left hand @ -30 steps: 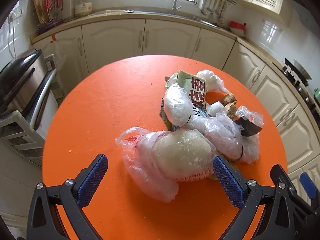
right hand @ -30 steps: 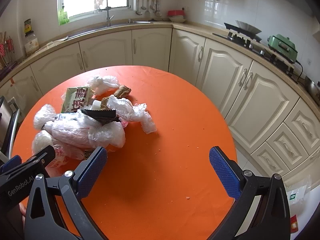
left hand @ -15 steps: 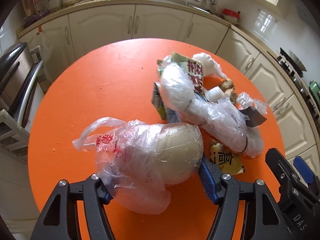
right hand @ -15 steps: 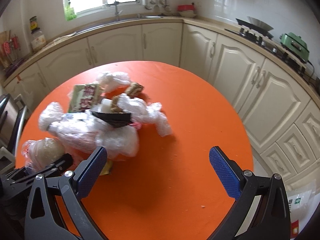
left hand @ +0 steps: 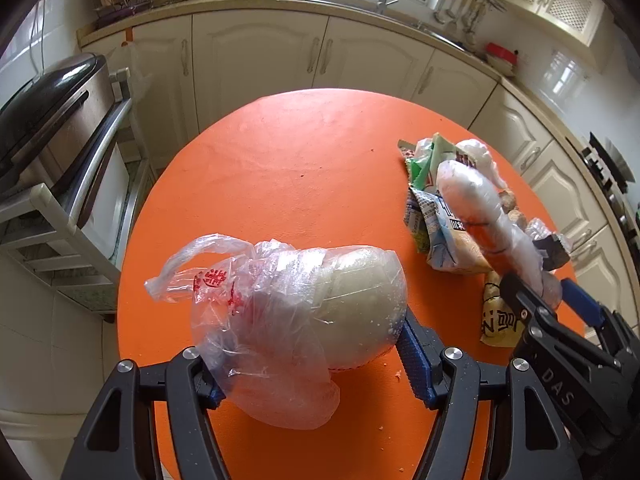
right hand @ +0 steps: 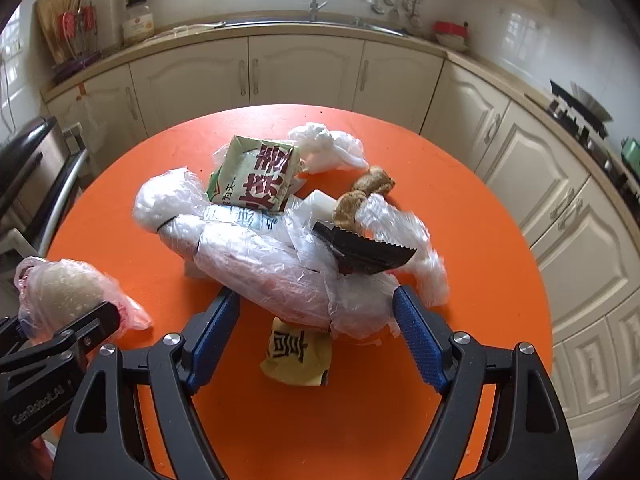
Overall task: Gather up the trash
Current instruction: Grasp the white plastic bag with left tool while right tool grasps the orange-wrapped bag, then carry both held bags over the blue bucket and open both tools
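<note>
We have left tongs (left hand: 308, 360) clamped on the soft, slippery bag (left hand: 296, 320); right tongs (right hand: 316, 332) apart, straddling the limp bundle (right hand: 280, 272)

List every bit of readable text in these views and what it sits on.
"DAS": side of the right gripper.
"GenRobot.AI": side of the left gripper.
Green packet: large red Chinese characters, not legible to me.
Yellow wrapper: dark characters, unclear.
Clear bag: red print, crumpled.

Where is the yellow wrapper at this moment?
In the right wrist view, the yellow wrapper lies on the orange table, just below the long plastic-wrapped bundle, between the right gripper's fingers.
</note>
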The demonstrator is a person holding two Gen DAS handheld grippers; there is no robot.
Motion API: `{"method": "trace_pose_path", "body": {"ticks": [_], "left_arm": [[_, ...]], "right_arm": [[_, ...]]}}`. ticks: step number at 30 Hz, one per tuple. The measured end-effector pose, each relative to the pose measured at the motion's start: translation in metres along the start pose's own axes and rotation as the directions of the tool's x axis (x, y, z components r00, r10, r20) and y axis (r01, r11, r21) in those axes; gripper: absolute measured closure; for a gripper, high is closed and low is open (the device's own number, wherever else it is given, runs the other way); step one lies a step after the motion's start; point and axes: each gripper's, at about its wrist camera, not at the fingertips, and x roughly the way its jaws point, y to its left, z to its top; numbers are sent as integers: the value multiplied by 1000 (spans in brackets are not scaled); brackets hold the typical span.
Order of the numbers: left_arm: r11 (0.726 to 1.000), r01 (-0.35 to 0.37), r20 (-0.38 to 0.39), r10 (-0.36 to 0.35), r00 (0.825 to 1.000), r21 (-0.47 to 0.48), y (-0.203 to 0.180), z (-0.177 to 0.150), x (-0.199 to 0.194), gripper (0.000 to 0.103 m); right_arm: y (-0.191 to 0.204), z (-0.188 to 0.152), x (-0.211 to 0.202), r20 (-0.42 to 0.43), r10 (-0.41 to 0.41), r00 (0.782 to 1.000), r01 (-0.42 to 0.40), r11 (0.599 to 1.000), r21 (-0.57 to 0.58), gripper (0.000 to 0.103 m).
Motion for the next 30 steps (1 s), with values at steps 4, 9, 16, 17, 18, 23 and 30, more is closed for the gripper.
{"method": "trace_pose_path", "body": {"ticks": [4,9,16,17,18,23,30], "left_arm": [[1000,10,-12,-10,1000,5,-8,8,11,39],[1000,15,-15,-15,1000,20,-16,19,18,39],[999,26,-12,-26,1000,46,-22,23,15,39],[998,29,-7,-28,1000,51,-24,22,13,39],[998,31,-2,-31,1000,56,-25,21,10,39],[995,44,36,-47,998,95,-38,14,-10,39],[982,69,65,-82,995,177,-69,-4,-34,39]], "right_arm": [[6,3,16,-6,-81,997,80,996,-46,29],[-1,4,20,-6,-119,993,118,992,-51,50],[-17,-3,6,1,-23,1000,23,1000,9,55],[-17,-5,3,7,-15,1000,15,1000,17,55],[-19,-6,-1,14,-11,1000,11,1000,25,55],[-31,-13,-25,50,7,999,-10,997,73,56],[-61,-28,-65,117,-22,993,3,988,157,56]]}}
